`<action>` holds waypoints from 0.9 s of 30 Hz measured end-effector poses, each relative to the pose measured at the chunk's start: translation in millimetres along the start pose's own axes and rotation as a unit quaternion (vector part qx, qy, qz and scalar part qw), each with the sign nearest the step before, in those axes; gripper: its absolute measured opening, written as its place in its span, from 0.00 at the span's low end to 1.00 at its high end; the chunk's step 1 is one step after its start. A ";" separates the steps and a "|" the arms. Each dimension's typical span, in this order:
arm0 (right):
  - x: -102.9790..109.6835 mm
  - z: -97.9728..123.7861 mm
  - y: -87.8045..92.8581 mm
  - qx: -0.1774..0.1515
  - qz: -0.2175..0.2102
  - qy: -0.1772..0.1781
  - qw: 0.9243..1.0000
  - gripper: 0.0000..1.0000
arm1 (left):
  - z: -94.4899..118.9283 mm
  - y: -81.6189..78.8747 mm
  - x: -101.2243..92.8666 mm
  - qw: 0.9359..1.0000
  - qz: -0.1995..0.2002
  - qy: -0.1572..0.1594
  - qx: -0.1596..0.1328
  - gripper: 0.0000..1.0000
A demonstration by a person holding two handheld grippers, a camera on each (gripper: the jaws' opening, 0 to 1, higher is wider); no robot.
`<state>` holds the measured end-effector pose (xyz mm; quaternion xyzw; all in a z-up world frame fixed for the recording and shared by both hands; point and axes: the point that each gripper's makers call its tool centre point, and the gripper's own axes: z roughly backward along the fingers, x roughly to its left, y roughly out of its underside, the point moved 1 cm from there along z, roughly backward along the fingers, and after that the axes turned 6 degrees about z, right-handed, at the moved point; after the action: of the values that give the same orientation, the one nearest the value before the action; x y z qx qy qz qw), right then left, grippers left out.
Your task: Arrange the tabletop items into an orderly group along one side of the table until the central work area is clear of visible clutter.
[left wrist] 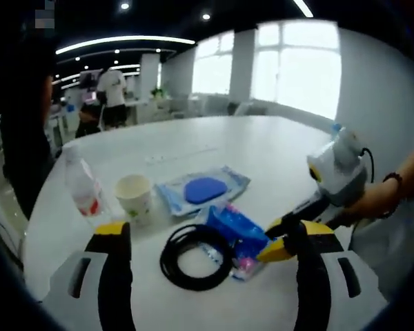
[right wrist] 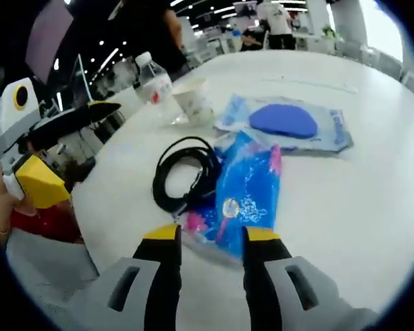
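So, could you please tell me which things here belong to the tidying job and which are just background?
Part of the job:
water bottle
paper cup
wipes packet with blue lid
coiled black cable
blue packet, between the right tongs

Just background:
white table
a person standing far back
windows

Your left gripper [left wrist: 207, 238] hovers with jaws spread wide. Your right gripper [right wrist: 210, 234] has its jaws narrowly parted, your hand [left wrist: 372, 203] behind it.
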<state>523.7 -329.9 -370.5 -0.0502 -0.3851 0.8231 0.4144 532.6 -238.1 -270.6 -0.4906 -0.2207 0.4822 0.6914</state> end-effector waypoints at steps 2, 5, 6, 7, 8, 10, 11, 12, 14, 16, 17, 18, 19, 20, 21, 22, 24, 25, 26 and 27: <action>-0.5 -1.0 -2.2 -0.004 -0.006 0.005 1.000 0.26 | -0.5 -0.8 -2.1 1.000 -0.007 0.005 -0.001 0.96; -0.1 -2.2 -4.1 -0.002 -0.033 0.007 0.999 0.19 | -1.1 -1.2 -5.0 1.000 -0.023 0.008 0.003 0.95; -1.0 -3.3 -3.9 0.003 -0.044 0.010 0.999 0.17 | -2.0 -1.5 -5.6 0.999 -0.031 0.008 0.003 0.95; -0.5 -3.6 -3.8 0.005 -0.057 0.010 0.998 0.14 | -2.6 -1.6 -5.9 0.999 -0.034 0.007 0.003 0.95; -3.4 -4.2 -4.6 0.005 -0.065 0.019 0.998 0.11 | -3.2 -1.6 -6.4 0.999 -0.036 0.008 0.004 0.95; -5.4 -3.8 -6.5 0.000 -0.086 0.026 0.996 0.08 | -3.5 -1.5 -7.1 0.999 -0.031 0.010 0.004 0.94; -5.4 -3.6 -7.1 -0.002 -0.082 0.025 0.996 0.03 | -3.6 -1.7 -8.0 1.000 -0.028 0.012 0.004 0.94; -5.9 -3.2 -7.5 -0.003 -0.082 0.028 0.996 0.02 | -3.5 -2.4 -8.6 1.000 -0.026 0.014 0.002 0.94; -6.7 -3.2 -6.5 -0.003 -0.084 0.029 0.996 0.01 | -3.2 -3.5 -8.5 1.000 -0.025 0.014 0.000 0.94; -7.4 -3.3 -5.8 -0.002 -0.088 0.028 0.996 0.01 | -2.8 -6.1 -7.0 1.000 -0.023 0.010 -0.008 0.93; -6.3 -3.2 -5.8 -0.001 -0.089 0.024 0.996 0.01 | -2.9 -6.6 -6.4 1.000 -0.023 0.010 -0.011 0.93; -5.1 -3.0 -6.6 -0.003 -0.093 0.020 0.995 0.01 | -3.1 -6.3 -5.6 1.000 -0.021 0.010 -0.011 0.92; -5.3 -2.6 -6.5 -0.002 -0.094 0.021 0.995 0.01 | -3.3 -5.6 -4.7 1.000 -0.018 0.010 -0.010 0.91; -5.5 -2.6 -6.2 0.000 -0.090 0.020 0.996 0.01 | -3.6 -4.6 -3.8 1.000 -0.016 0.009 -0.008 0.91; -6.1 -1.8 -6.3 -0.001 -0.093 0.020 0.996 0.01 | -3.5 -3.9 -3.0 1.000 -0.018 0.006 -0.007 0.91; -6.6 -1.4 -6.5 -0.002 -0.096 0.020 0.995 0.01 | -3.4 -3.7 -2.4 1.000 -0.019 0.005 -0.007 0.91; -7.1 -1.2 -6.8 -0.002 -0.097 0.018 0.995 0.01 | -3.6 -2.7 -1.5 1.000 -0.024 0.003 -0.007 0.90; -7.6 0.0 -7.4 -0.003 -0.097 0.018 0.995 0.01 | -3.7 -2.0 -1.0 1.000 -0.020 0.003 -0.006 0.89; -8.2 0.8 -8.2 -0.003 -0.094 0.018 0.995 0.01 | -3.7 -1.9 -1.0 1.000 -0.016 0.005 -0.007 0.88; -9.4 2.4 -9.3 -0.006 -0.089 0.020 0.996 0.01 | -3.6 -1.8 -0.9 1.000 -0.013 0.007 -0.008 0.87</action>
<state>534.9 -334.7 -364.8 -0.0349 -0.3843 0.7796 0.4932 535.8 -240.7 -270.4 -0.4968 -0.2261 0.4683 0.6948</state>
